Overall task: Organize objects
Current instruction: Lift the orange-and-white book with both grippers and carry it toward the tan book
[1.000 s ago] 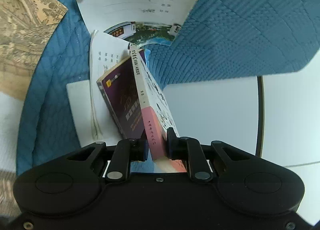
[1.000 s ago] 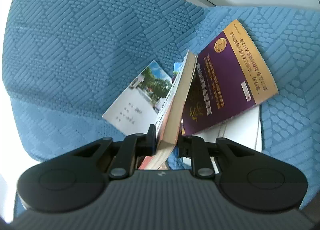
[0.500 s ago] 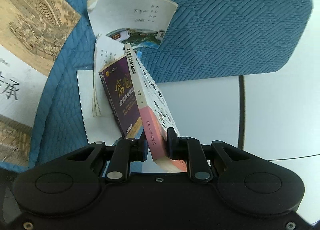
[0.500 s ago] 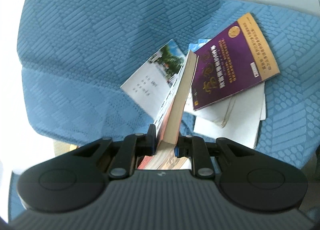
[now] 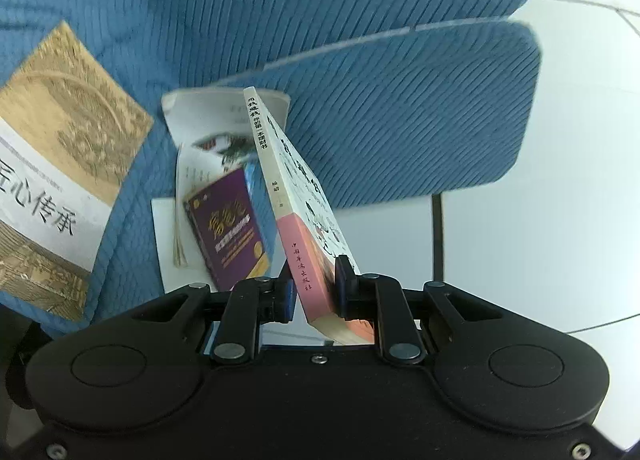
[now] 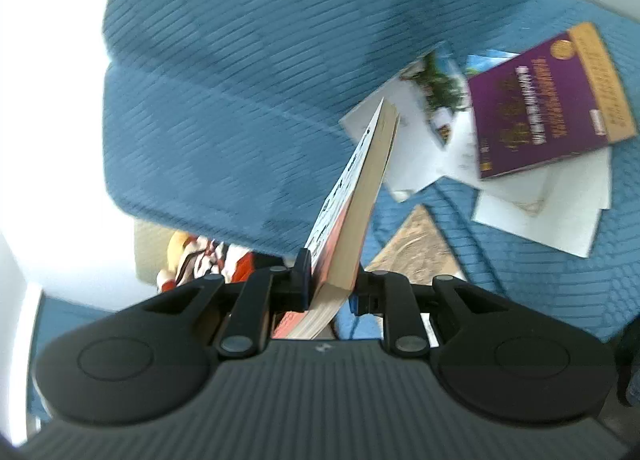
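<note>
— What lay at the far left of the left wrist view?

— A tan book with an old-style engraving point(image 5: 60, 164) lay flat on the blue quilted sofa point(image 5: 360, 40). Just to its right, a purple paperback point(image 5: 230, 230) lay on top of white papers point(image 5: 164, 236) and an open booklet with a garden photo point(image 5: 216, 128).

— And the left gripper?

— The left gripper point(image 5: 314, 286) pinched the pink lower end of the white-and-pink paperback point(image 5: 288, 188), one pad on each cover, spine facing the camera. The book stood on edge, tilted, raised above the pile.

— Did the right wrist view agree?

— Yes. At its left, under the cushion's edge, sat something red and white point(image 6: 204, 260), too blurred to name, perhaps a toy. The right gripper point(image 6: 330, 284) was clamped on the same white-and-pink paperback point(image 6: 356, 188), page edges toward the lens. Right of it, a corner of the tan book point(image 6: 416, 248) showed, then the garden booklet point(image 6: 432, 100), and farthest right the purple paperback point(image 6: 548, 108) on the white papers point(image 6: 540, 212), all resting on the sofa point(image 6: 240, 60).
</note>
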The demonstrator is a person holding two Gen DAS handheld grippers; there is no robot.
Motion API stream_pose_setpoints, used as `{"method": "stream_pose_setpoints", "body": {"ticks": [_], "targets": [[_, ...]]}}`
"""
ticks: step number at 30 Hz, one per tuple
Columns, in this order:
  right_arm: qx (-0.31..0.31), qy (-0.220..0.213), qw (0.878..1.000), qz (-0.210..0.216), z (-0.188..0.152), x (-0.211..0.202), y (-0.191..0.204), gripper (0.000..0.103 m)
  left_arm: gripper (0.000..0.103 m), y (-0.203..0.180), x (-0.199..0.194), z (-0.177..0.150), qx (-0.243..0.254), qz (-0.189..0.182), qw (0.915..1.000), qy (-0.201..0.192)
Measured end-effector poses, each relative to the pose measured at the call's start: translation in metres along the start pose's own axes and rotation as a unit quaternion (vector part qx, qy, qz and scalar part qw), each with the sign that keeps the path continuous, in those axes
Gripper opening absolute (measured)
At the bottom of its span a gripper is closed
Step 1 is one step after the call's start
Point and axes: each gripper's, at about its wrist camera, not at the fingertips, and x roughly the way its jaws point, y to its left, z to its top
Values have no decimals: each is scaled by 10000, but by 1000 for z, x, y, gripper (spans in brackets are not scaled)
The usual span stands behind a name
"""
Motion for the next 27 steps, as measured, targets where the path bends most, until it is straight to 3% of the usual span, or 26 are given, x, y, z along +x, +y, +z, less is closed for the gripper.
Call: {"method": "stream_pose_setpoints", "body": {"ticks": [3, 4, 15, 20, 27], "targets": [[-122, 168, 9997, 96, 0, 6, 18, 21, 18, -7, -16, 4, -55, -85, 9998, -195], [-167, 226, 9995, 117, 1, 9, 23, 21, 18, -8, -21, 6, -17, -434, 9990, -135], [-613, 904, 9935, 318, -7, 51, 62, 22, 18, 10, -58, 24, -202, -732, 9949, -656], [-791, 1086, 9906, 260, -20, 79, 66, 22, 18, 31, -61, 41, -286, -683, 9950, -674], [-616, 1110, 9919, 85, -40, 107, 44, 22, 18, 64, -41, 60, -373, -527, 9971, -403]]}}
